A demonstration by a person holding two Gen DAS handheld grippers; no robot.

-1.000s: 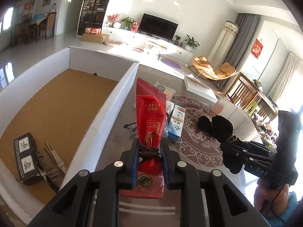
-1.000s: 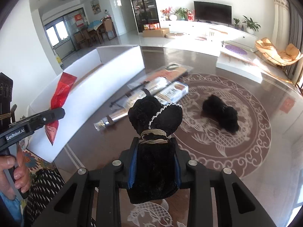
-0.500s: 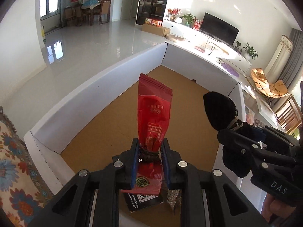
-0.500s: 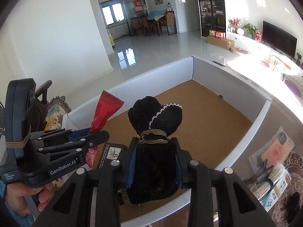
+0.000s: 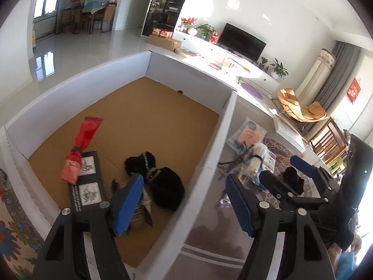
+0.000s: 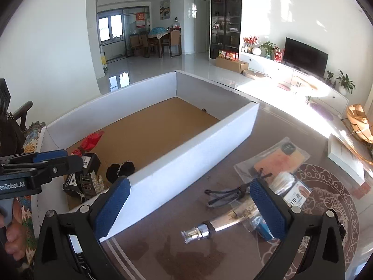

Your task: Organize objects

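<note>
Moved: red packet (image 5: pixel 80 149) and black toy (image 5: pixel 158 182) now lie in the box (image 5: pixel 207 158).
Left gripper (image 5: pixel 184 200): opening, empty.
Right gripper (image 6: pixel 188 205): opening, empty.
Next: more worktop (image 6: pixel 186 256) things.

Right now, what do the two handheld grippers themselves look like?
Both match: the left gripper and the right gripper have matte black plastic fingers with silver screw heads and blue ribbed pads. The left gripper's black side carries white "GenRobot.AI" lettering, partly cut off. No cables or sleeves show.

A home living room: television (image 6: pixel 305 54) on a white sideboard (image 6: pixel 291 75), dining table (image 6: pixel 156 36) beyond, perhaps a lounge chair (image 5: pixel 300 108).
</note>
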